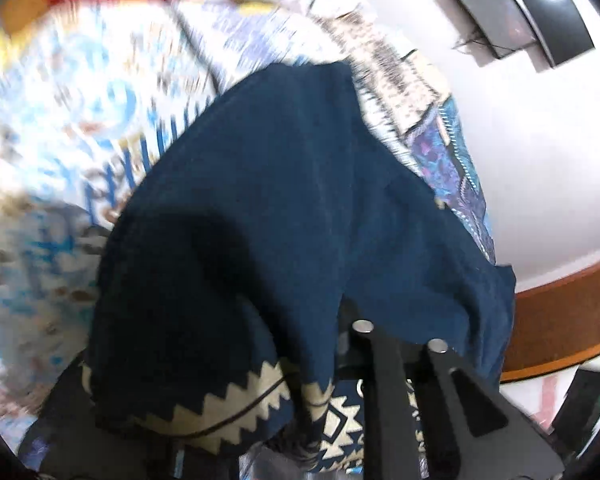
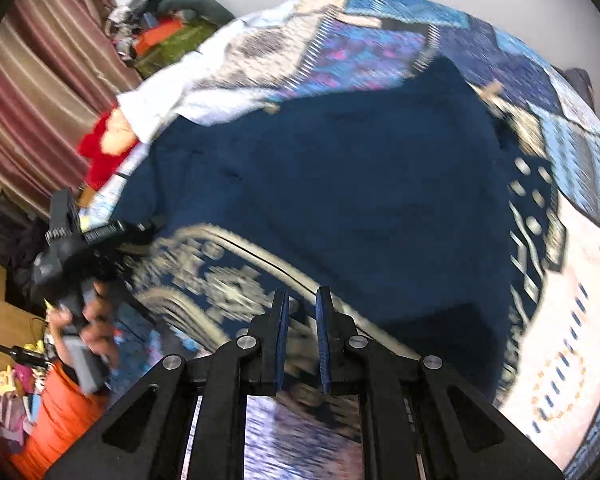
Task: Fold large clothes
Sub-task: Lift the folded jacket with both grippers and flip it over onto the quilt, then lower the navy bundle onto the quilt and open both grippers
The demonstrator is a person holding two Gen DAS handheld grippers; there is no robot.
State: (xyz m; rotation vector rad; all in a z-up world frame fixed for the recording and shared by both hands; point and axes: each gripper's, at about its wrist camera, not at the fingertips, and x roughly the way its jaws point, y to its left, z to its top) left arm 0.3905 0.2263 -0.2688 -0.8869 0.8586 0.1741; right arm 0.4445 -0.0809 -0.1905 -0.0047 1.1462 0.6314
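A large navy garment (image 2: 340, 168) with a cream zigzag border lies spread on a patterned bedspread (image 2: 380, 28). In the left wrist view the same navy cloth (image 1: 280, 200) hangs draped over my left gripper, whose fingertips are hidden under the fabric. The left gripper also shows in the right wrist view (image 2: 136, 228), held in a hand at the garment's left edge with cloth in its jaws. My right gripper (image 2: 302, 300) hovers over the patterned border, its blue pads (image 2: 324, 344) slightly apart with nothing between them.
A red soft toy (image 2: 100, 148) lies at the bed's left edge. A pile of clothes (image 2: 160, 20) sits by striped curtains. An orange object (image 2: 56, 420) stands on the floor at lower left. A wall-mounted screen (image 1: 500, 20) and a wooden edge (image 1: 560, 312) show at the right.
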